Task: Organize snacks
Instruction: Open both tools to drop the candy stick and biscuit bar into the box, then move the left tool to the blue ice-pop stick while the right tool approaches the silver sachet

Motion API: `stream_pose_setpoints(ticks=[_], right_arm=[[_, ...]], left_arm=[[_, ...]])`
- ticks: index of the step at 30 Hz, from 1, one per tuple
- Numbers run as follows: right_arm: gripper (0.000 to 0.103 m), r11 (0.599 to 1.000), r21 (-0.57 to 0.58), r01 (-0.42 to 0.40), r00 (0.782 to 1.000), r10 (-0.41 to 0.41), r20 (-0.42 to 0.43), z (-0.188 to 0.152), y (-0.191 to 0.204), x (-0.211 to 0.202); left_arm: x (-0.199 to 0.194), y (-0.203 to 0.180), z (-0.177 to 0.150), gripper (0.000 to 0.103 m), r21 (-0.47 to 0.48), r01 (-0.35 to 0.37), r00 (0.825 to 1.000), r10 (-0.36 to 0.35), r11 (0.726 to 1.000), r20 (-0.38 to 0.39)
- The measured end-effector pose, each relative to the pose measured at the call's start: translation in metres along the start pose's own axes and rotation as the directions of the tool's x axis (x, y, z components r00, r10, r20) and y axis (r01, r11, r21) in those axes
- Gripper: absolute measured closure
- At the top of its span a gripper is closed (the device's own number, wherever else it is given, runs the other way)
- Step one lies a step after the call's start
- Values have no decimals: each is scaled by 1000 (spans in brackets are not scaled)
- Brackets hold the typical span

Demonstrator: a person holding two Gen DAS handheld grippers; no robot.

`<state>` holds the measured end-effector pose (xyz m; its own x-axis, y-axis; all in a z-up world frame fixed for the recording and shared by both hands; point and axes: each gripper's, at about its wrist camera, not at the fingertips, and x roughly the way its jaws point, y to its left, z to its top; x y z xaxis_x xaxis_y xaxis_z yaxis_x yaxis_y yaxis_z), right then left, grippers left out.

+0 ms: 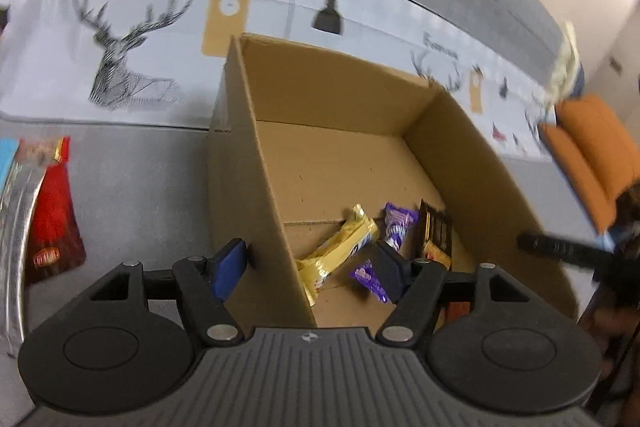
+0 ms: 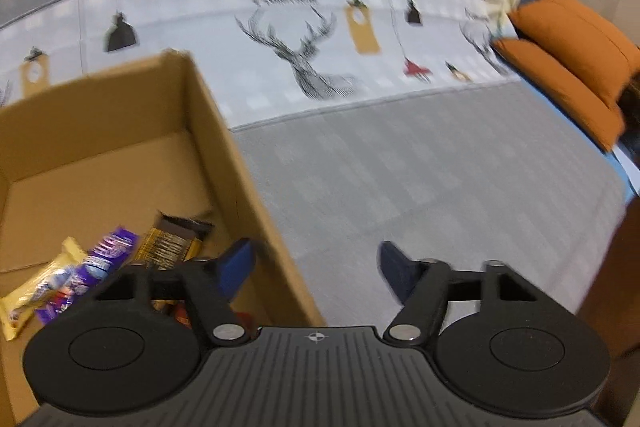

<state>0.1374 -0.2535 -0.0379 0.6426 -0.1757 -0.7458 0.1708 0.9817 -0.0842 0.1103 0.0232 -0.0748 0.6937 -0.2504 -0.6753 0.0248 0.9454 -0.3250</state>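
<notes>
An open cardboard box point(image 1: 256, 155) stands on the bed; it also shows in the right wrist view point(image 2: 224, 147). Inside lie a gold bar point(image 1: 340, 251), purple wrappers point(image 1: 396, 223) and a dark brown and gold bar point(image 1: 436, 227); the right wrist view shows the gold bar point(image 2: 36, 291), purple wrappers point(image 2: 104, 255) and brown bar point(image 2: 172, 239). My left gripper point(image 1: 308, 263) is open and empty, straddling the box's left wall. My right gripper point(image 2: 316, 267) is open and empty, above the box's right wall. A red snack bag point(image 1: 52, 211) and a silver packet point(image 1: 14, 227) lie left of the box.
The bed has a grey cover point(image 2: 420, 179) and a white band printed with deer point(image 2: 304, 67). Orange pillows point(image 2: 568, 59) lie at the right, also in the left wrist view point(image 1: 592, 147). A dark object point(image 1: 560, 251) reaches in from the right.
</notes>
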Motion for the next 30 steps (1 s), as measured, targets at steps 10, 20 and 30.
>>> stream_pose_setpoints(ticks=[10, 20, 30], right_arm=[[55, 999, -4, 36, 999, -36, -26, -2, -5, 0], [50, 992, 71, -107, 989, 98, 114, -2, -3, -37], [50, 947, -79, -311, 897, 320, 304, -19, 65, -101]], left_arm=[[6, -12, -8, 31, 54, 10, 1000, -9, 998, -7], [-22, -12, -11, 32, 122, -22, 998, 14, 992, 67], [-93, 13, -13, 92, 359, -179, 966, 94, 916, 242]])
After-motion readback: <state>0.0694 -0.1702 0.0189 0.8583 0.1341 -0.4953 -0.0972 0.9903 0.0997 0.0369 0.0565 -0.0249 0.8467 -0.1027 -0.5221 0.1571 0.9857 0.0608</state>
